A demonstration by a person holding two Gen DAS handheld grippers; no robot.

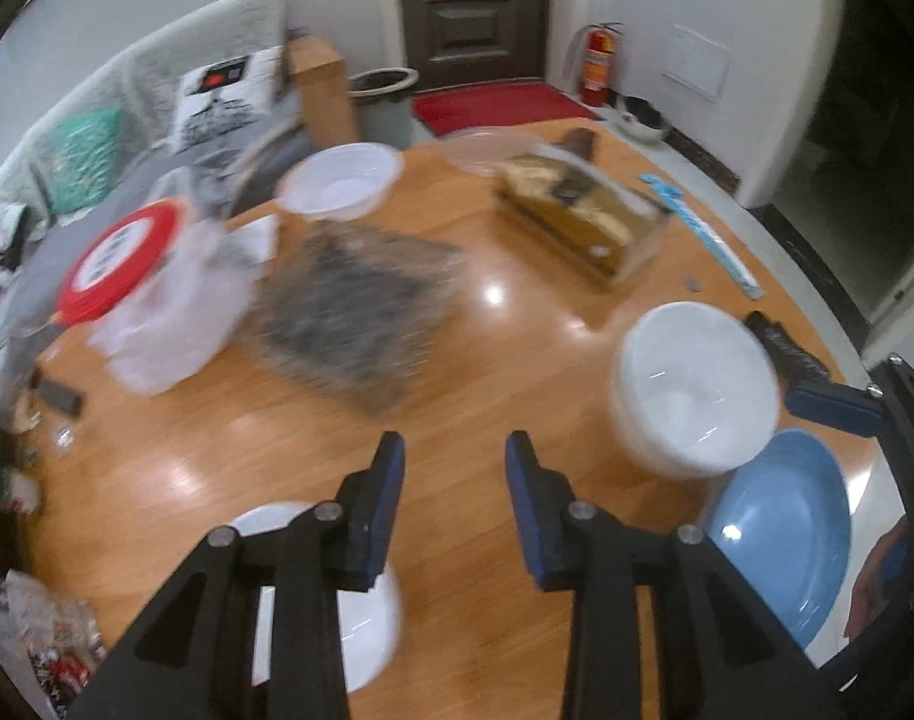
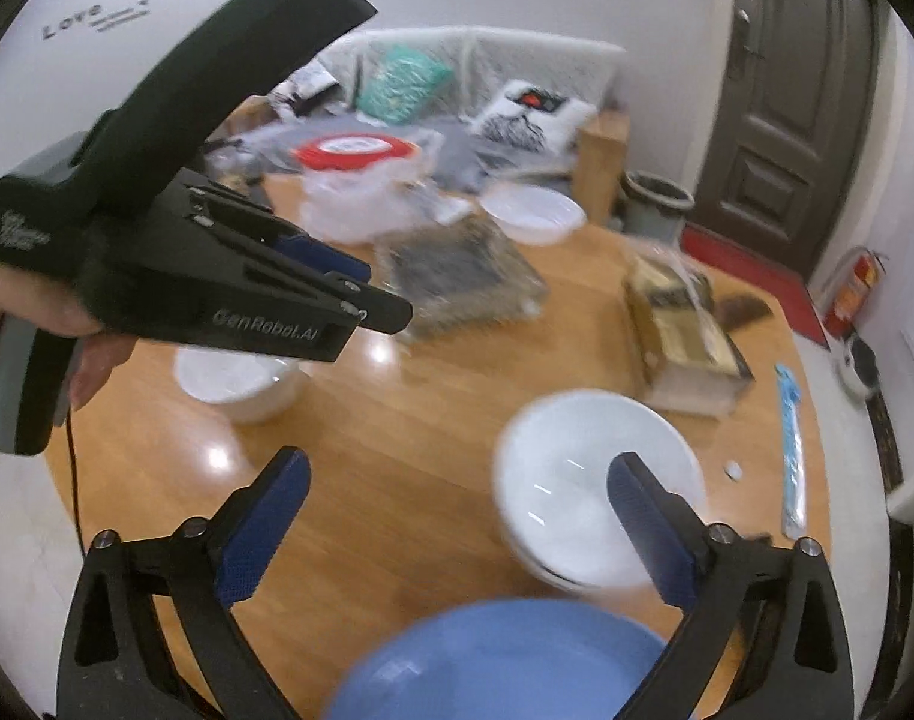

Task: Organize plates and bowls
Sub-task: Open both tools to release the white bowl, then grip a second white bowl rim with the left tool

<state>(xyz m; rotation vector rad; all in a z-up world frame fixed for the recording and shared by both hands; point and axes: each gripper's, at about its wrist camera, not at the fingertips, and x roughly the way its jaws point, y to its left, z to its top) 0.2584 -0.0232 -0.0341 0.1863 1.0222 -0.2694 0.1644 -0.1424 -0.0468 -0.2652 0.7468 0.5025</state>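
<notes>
Above the round wooden table (image 2: pixel 433 420), my right gripper (image 2: pixel 457 492) spreads wide and empty over the blue ceramic plate (image 2: pixel 493 660), the stacked white bowls (image 2: pixel 577 480) just beyond it, while my left gripper (image 1: pixel 455 468), slightly parted, holds nothing above a small white bowl (image 1: pixel 367 630).

Glossy wood table (image 1: pixel 505 360); smooth glazed blue plate (image 1: pixel 787 546); glossy white bowl (image 2: pixel 595 480).

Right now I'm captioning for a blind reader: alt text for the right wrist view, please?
The open right hand-held gripper hangs empty over a wooden table, above a stack of white bowls and a blue plate. The left hand-held gripper hangs above another white bowl.
</notes>
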